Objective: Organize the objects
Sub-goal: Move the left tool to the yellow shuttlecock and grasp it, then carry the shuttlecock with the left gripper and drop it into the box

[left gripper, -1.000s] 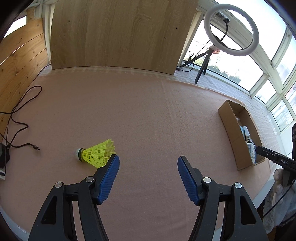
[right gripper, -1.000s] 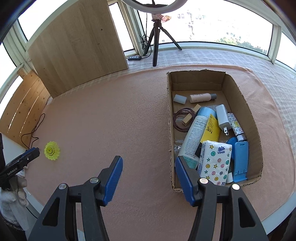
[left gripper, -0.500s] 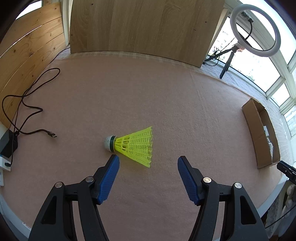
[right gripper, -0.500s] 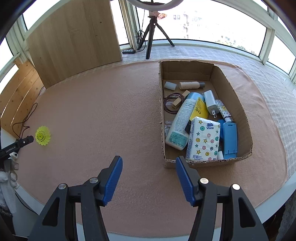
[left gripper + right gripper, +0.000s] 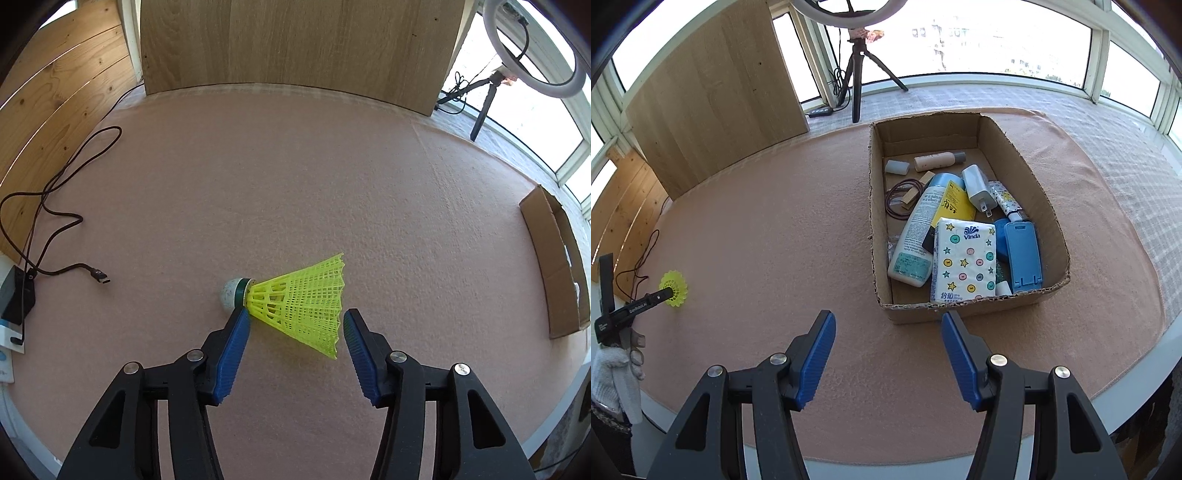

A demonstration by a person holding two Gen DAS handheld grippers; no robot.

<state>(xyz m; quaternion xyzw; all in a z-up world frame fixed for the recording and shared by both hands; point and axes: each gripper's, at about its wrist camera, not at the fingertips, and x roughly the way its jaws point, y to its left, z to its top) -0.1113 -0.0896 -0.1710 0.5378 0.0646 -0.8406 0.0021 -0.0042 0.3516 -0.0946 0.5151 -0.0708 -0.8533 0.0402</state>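
A yellow shuttlecock (image 5: 299, 301) with a white cork tip lies on its side on the pink cloth. My left gripper (image 5: 297, 317) is open, its blue pads on either side of the skirt, the left pad close to the cork. The shuttlecock also shows in the right wrist view (image 5: 675, 288) at far left, with the left gripper beside it. My right gripper (image 5: 888, 325) is open and empty, just in front of the cardboard box (image 5: 873, 206). The box holds a tissue pack (image 5: 964, 258), bottles, a charger and other small items.
A black cable (image 5: 55, 206) with a USB plug lies at the left of the cloth, near wooden panels. A wooden board (image 5: 295, 48) stands at the back. A ring light on a tripod (image 5: 855, 74) stands behind the box. The table edge runs close below both grippers.
My left gripper has moved forward and left so the shuttlecock now lies between its pads. My right gripper has drawn back a little from the box and stays open.
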